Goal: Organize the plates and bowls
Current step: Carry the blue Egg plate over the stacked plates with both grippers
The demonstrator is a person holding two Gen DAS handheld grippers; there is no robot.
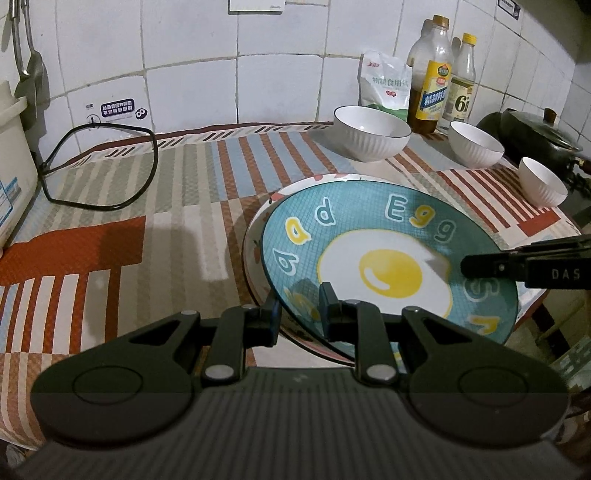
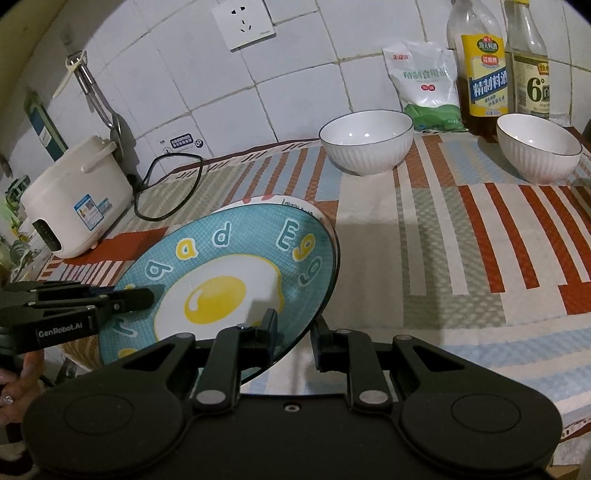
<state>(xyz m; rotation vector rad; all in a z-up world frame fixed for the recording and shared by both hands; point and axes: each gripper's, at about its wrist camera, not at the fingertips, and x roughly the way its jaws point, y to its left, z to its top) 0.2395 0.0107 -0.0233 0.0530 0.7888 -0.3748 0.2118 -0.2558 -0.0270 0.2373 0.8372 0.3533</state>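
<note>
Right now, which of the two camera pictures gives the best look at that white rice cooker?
The right wrist view shows it best: the whole rice cooker sits at the left of the counter, with its lid, handle, front panel and cord visible. The left wrist view catches only a cropped slice of its side at the picture's left edge.

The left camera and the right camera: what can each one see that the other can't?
Only the left camera shows a third, small bowl and a dark pot. Only the right camera shows the whole rice cooker, a wall socket and a hand. Both show the egg plate over a second plate, gripped by the left gripper and right gripper, two bowls, bottles and a cable.
</note>
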